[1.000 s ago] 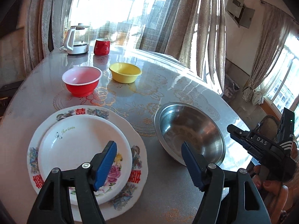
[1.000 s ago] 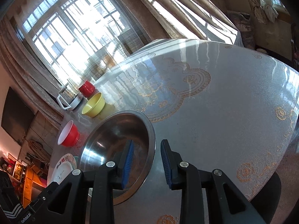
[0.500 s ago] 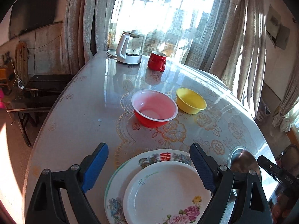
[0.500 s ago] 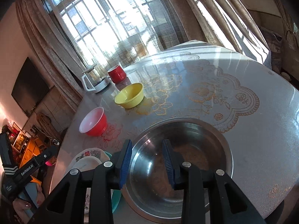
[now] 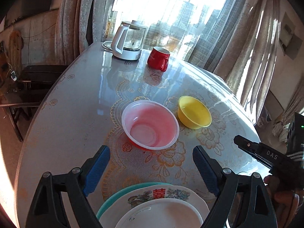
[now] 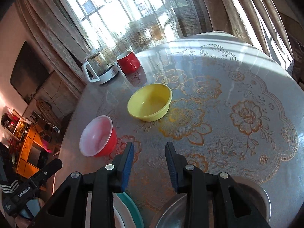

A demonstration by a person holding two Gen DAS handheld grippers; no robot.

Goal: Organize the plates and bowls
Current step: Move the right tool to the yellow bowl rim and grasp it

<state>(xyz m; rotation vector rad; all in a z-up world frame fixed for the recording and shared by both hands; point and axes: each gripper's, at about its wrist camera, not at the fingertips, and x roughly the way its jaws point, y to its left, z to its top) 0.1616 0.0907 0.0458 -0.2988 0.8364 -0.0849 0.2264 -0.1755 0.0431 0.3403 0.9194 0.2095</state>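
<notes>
A red bowl (image 5: 150, 125) with a pale inside sits mid-table, with a yellow bowl (image 5: 194, 112) to its right. Both also show in the right wrist view, the red bowl (image 6: 97, 135) and the yellow bowl (image 6: 150, 102). A stack of plates (image 5: 161, 207), white on floral on teal, lies at the near edge under my left gripper (image 5: 151, 168), which is open and empty, short of the red bowl. My right gripper (image 6: 150, 163) is open and empty, above a steel bowl (image 6: 262, 195) at the near edge, with the plate stack (image 6: 131, 209) to its left.
A white kettle (image 5: 130, 41) and a red mug (image 5: 158, 61) stand at the table's far side by the curtained window. The round table (image 5: 76, 104) has a patterned cover. The other gripper (image 5: 266, 155) shows at the right of the left wrist view.
My left gripper has moved forward from over the plates toward the red bowl and opened wider. My right gripper has risen and tilted from the steel bowl toward the bowls.
</notes>
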